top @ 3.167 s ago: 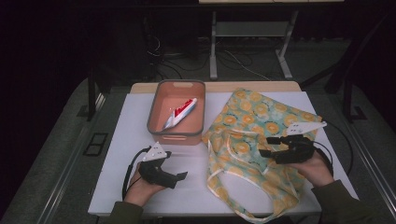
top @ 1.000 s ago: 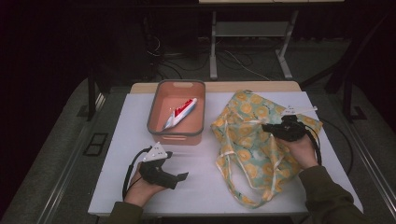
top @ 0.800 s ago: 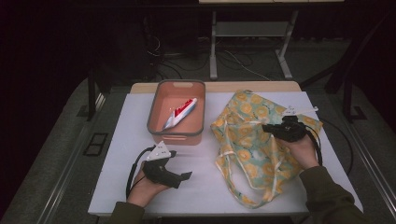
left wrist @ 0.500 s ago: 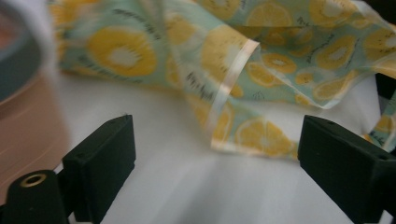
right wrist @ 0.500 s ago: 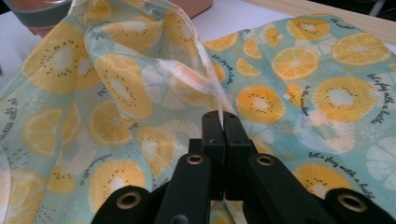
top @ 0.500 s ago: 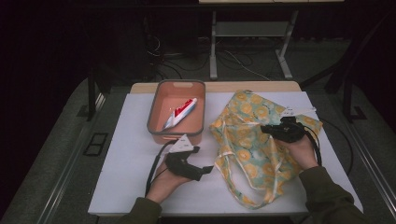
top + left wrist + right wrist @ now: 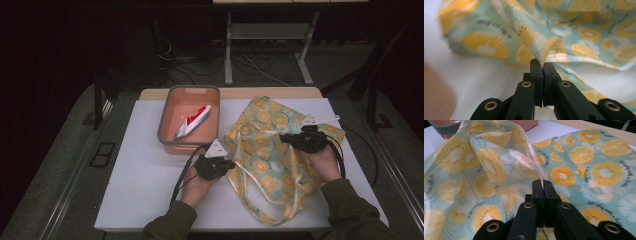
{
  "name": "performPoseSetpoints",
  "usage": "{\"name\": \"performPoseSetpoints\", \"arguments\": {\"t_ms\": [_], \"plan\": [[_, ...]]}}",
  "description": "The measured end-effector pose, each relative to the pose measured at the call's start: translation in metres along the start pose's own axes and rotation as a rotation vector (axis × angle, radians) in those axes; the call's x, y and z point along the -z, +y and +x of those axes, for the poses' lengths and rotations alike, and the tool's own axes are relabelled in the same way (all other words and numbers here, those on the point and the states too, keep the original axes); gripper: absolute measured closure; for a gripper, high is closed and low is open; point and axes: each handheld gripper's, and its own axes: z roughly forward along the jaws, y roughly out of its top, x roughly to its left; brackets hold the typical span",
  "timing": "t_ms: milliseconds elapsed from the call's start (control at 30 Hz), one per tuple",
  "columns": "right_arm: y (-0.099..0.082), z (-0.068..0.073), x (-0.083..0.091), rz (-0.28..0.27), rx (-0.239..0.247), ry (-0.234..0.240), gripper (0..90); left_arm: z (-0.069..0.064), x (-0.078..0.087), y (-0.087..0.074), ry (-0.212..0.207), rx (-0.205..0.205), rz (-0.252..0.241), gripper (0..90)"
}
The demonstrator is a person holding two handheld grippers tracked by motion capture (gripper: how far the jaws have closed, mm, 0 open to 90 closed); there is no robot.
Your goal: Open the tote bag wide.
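Fruit-print cloth bag (image 7: 272, 150) lies crumpled on the white table (image 7: 145, 185), right of centre, just beside the pink bin (image 7: 172, 107); long handles trail toward the person's edge. Material reads as thin, light, limp fabric w/ a stitched pale hem; no stiffness, so it will sag and fold wherever unsupported, and it looks slick enough to slip from a shallow pinch. Best hold is judged to be the doubled hem at the mouth, taken deep, one point per side so the opening can be spread. Left gripper (image 7: 220, 165) sits at the bag's left edge; in the left gripper view its jaws are clamped together w/ a fold of the bag (image 7: 544, 45) nipped at the tips, grip shallow. Right gripper (image 7: 292, 140) is over the bag's upper right part; in the right gripper view jaws are likewise pressed closed on the pale rim strip (image 7: 529, 161), which rises taut from the tips. Bin holds a red-and-white tube (image 7: 192, 120), untouched, apart from both grippers. Risk noted: uneven pull may drag the whole bag across the table rather than open it.
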Motion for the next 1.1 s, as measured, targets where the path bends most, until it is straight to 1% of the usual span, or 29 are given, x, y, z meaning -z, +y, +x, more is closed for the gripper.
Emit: {"name": "performPoseSetpoints", "arguments": {"t_ms": [33,100,133,200,233,300,367,400,433,500,667,733,767,867,1000,1100], "plan": [[0.0,-0.002,0.002,-0.007,-0.002,-0.004,89.4,0.002,0.006,-0.003,0.002,-0.006,0.011,88.5],[-0.001,-0.005,0.006,-0.015,-0.015,-0.012,89.4,0.006,0.016,-0.009,0.011,0.007,0.034,88.7],[-0.001,-0.006,0.008,-0.023,-0.015,-0.016,89.4,0.008,0.022,-0.013,0.015,0.016,0.038,88.7],[0.0,-0.009,0.013,-0.036,-0.026,-0.021,89.4,0.013,0.033,-0.02,0.041,0.024,0.054,88.7],[0.0,-0.01,0.015,-0.044,-0.029,-0.023,89.4,0.016,0.039,-0.023,0.045,0.039,0.047,88.8],[0.0,-0.012,0.017,-0.051,-0.035,-0.02,89.4,0.021,0.048,-0.029,0.069,0.058,0.05,88.7],[0.0,-0.011,0.017,-0.049,-0.034,-0.019,89.4,0.026,0.053,-0.033,0.069,0.081,0.034,88.1],[0.0,-0.011,0.016,-0.048,-0.03,-0.016,89.4,0.028,0.053,-0.035,0.068,0.092,0.028,85.7],[0.0,-0.01,0.015,-0.048,-0.031,-0.015,89.4,0.028,0.053,-0.035,0.068,0.093,0.028,80.8],[0.001,-0.008,0.014,-0.047,-0.021,-0.011,89.4,0.027,0.053,-0.035,0.062,0.097,0.026,68.3],[0.0,-0.005,0.014,-0.042,-0.012,-0.005,89.4,0.023,0.057,-0.036,0.039,0.067,0.001,45.3],[0.0,-0.004,0.014,-0.04,-0.01,-0.004,89.4,0.022,0.06,-0.037,0.042,0.055,-0.001,37.7],[0.0,-0.004,0.014,-0.039,-0.009,-0.003,89.4,0.022,0.063,-0.038,0.034,0.053,-0.007,34.9],[0.0,-0.004,0.014,-0.039,-0.006,-0.001,89.4,0.022,0.072,-0.041,0.028,0.06,-0.022,27.1],[0.001,-0.002,0.013,-0.037,0.003,0.004,89.4,0.024,0.089,-0.044,0.025,0.056,-0.05,21.6],[0.001,-0.002,0.013,-0.038,0.005,0.006,89.4,0.027,0.1,-0.041,0.024,0.07,-0.08,19.2]]}}
